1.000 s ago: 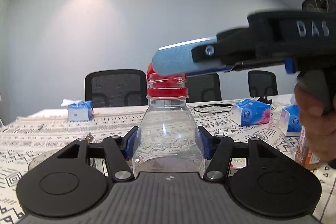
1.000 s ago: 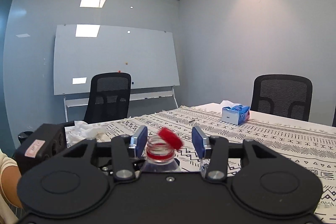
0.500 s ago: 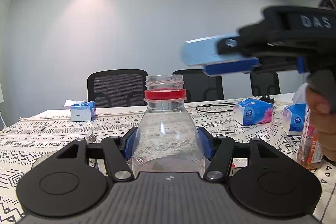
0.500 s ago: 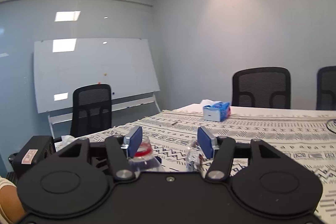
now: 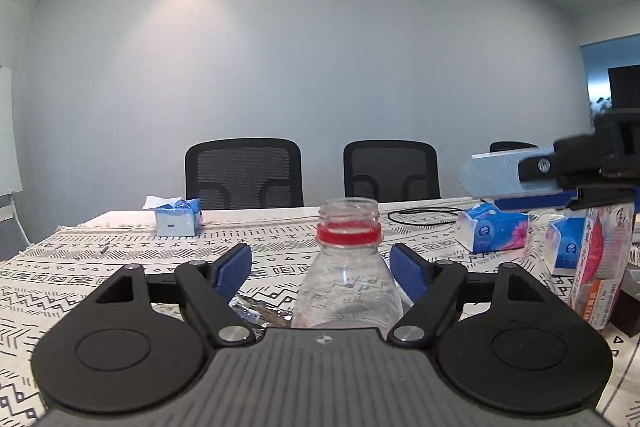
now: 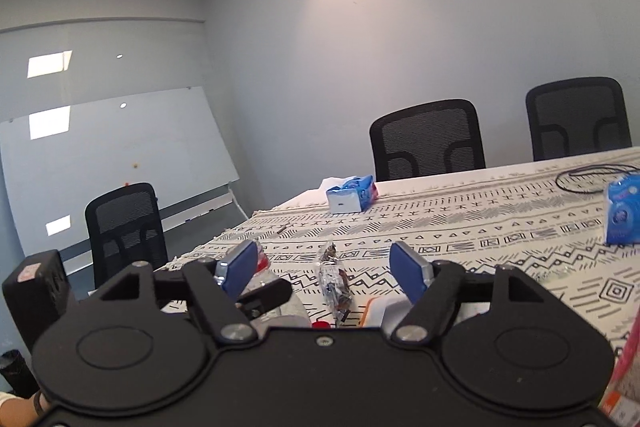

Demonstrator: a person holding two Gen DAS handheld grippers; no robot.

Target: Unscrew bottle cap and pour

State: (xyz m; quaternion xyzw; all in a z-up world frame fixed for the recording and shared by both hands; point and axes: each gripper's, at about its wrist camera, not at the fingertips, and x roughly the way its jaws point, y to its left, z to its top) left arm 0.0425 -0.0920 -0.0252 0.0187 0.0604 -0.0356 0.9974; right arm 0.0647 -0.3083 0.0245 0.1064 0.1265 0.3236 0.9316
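Currently: bottle (image 5: pixel 347 269) uncapped, upright — pour pending.

Item stands on the patterned tablecloth (image 5: pixel 120 259), long axis vertical, between the fingers of my left gripper (image 5: pixel 320 269), whose blue pads sit spread, just clear of the shoulders. My right gripper (image 6: pixel 326 269) — jaws apart, holding nothing — hangs off to the bottle's right. Left claw is nearer; I judge it must close before any tilt.
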